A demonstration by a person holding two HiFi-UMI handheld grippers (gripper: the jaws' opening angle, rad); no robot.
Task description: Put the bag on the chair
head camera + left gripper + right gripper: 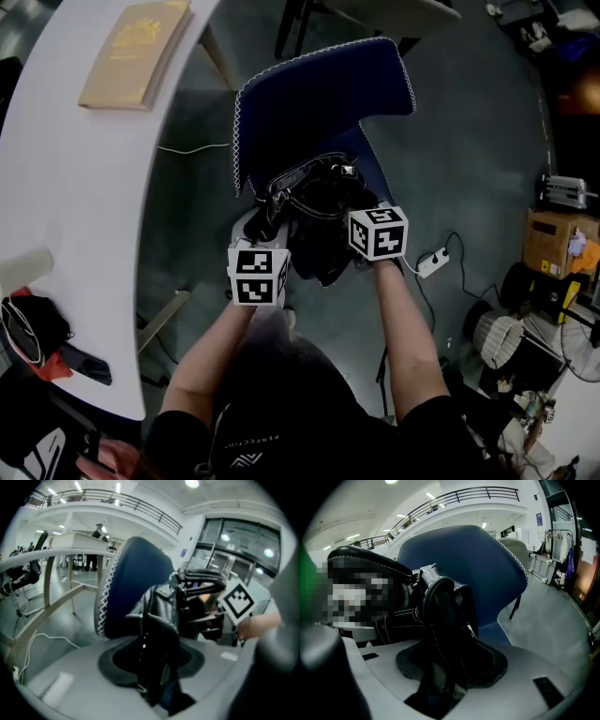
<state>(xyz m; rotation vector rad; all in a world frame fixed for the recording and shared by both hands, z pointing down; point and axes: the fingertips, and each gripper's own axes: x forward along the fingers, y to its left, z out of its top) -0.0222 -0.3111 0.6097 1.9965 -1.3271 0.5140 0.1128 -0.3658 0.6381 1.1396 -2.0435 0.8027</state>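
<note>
left gripper jaws stand apart round the bag's left edge; right gripper jaws likewise apart round its right handle. the bag seems to rest on the blue chair seat. this looks like the release step; next, back both grippers off toward the near side, clear of the straps.

Chair: the curved blue back rises just behind the bag and blocks any pass straight ahead. Table edge is close on the left, leaving a narrow lane beside the chair (a wooden table leg slants into it nearer the person). Right side: open floor, save a power strip near the seat. Boxes stand well apart, far right.
</note>
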